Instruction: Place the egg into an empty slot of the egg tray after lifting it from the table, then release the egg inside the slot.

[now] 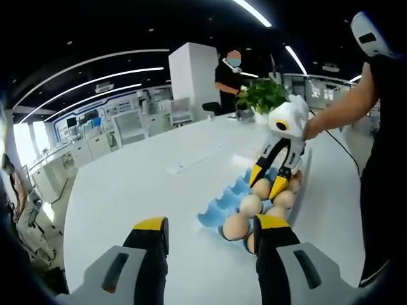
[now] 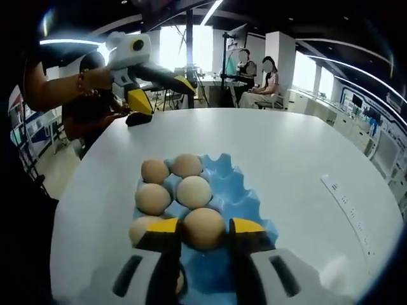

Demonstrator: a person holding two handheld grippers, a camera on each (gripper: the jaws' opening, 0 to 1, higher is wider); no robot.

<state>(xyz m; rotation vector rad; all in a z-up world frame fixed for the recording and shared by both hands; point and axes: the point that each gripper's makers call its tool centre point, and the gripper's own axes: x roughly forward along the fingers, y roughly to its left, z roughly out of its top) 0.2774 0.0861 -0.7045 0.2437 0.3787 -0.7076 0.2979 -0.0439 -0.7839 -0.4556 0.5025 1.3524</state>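
Observation:
A blue egg tray [image 2: 245, 197] lies on the white table [image 2: 286, 152] and holds several tan eggs. My right gripper [image 2: 203, 229] is down over the tray's near end. Its yellow-tipped jaws are closed on either side of one egg [image 2: 203, 225], which rests in a slot. In the left gripper view the same right gripper [image 1: 267, 180] stands over the tray [image 1: 219, 210], held by a person's hand. My left gripper [image 1: 212, 223] hovers open above bare table, short of the tray, with nothing between its jaws. In the right gripper view the left gripper [image 2: 162, 93] is raised beyond the table's far left edge.
A white power strip [image 1: 184, 166] lies on the table beyond the tray. A potted plant [image 1: 264, 95] stands at the far edge. A person [image 1: 229, 73] stands behind the table, and two people [image 2: 254, 70] sit across the room. Desks and chairs surround the table.

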